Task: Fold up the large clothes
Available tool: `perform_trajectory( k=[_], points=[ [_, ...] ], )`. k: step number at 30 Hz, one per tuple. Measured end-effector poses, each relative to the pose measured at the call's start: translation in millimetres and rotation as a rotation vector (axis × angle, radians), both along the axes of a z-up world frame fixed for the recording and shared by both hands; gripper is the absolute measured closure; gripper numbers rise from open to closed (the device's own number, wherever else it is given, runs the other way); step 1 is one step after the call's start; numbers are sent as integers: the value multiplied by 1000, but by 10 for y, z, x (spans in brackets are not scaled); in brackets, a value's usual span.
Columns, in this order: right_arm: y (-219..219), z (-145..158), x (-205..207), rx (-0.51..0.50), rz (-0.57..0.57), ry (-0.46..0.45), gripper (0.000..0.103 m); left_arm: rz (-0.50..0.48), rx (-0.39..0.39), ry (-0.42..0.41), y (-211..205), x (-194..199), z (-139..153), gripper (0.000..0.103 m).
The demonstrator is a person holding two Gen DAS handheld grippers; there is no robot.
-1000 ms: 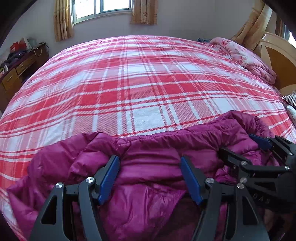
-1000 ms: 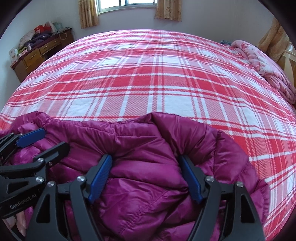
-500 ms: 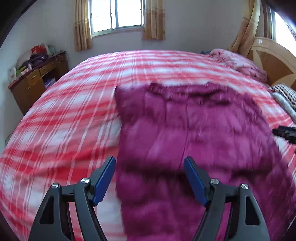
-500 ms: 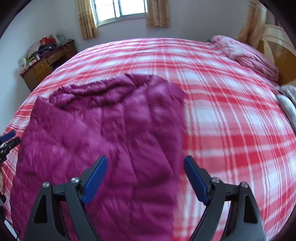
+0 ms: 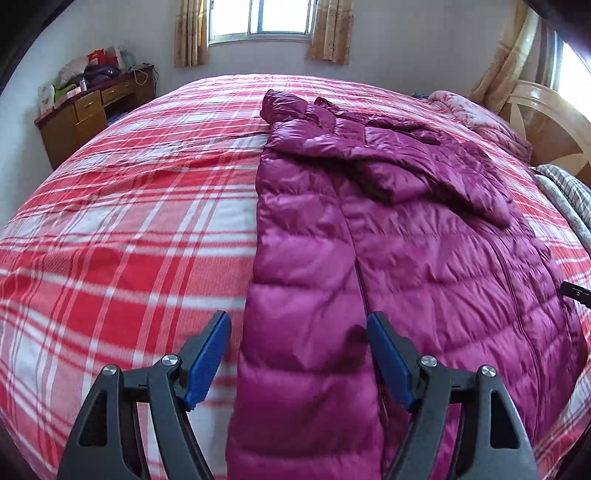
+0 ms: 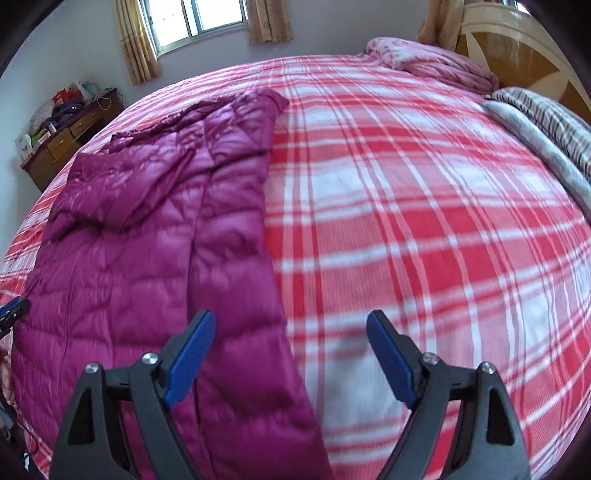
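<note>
A magenta quilted down coat (image 5: 406,251) lies spread lengthwise on the red plaid bed (image 5: 122,221), hood end far, hem end near me. My left gripper (image 5: 299,354) is open and empty, hovering over the coat's near left edge. My right gripper (image 6: 291,354) is open and empty, above the coat's (image 6: 155,251) near right edge and the bedspread (image 6: 424,206). The tip of the right gripper shows at the left wrist view's right edge (image 5: 576,291); the left gripper's tip shows at the right wrist view's left edge (image 6: 13,310).
A wooden desk (image 5: 92,107) with clutter stands far left by the wall under a window (image 5: 262,18). A pink quilt (image 6: 432,62) and a striped grey blanket (image 6: 543,122) lie by the wooden headboard (image 5: 546,122) at the right.
The coat, bunched at the near edge with both open grippers pressed into it a second ago, now lies spread flat along the bed. Both grippers have pulled back, lifted and moved apart.
</note>
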State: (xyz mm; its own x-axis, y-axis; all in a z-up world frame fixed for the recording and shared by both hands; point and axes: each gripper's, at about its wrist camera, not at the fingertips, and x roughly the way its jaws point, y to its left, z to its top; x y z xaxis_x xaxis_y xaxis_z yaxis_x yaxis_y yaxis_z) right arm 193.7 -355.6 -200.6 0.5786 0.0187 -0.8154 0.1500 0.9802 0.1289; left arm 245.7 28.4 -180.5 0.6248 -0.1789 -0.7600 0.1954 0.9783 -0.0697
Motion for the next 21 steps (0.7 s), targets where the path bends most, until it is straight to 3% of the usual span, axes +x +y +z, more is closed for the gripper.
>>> perform_trajectory(
  k=[10, 15, 17, 19, 20, 21],
  points=[
    [185, -127, -621, 6, 39, 32, 17, -23, 24, 3, 238, -609, -107, 27],
    [304, -170, -780, -10, 69, 34, 25, -37, 34, 3, 275, -794, -166, 27],
    [335, -176, -819, -12, 67, 27, 32, -46, 14, 17, 252, -823, -162, 27],
    [358, -144, -848, 15, 80, 17, 57, -71, -17, 36, 221, -840, -155, 27],
    [360, -122, -861, 53, 94, 12, 64, -84, -44, 46, 211, -860, -154, 27],
    [373, -111, -865, 74, 98, 8, 75, -97, -62, 45, 202, -887, -150, 37]
  ],
)
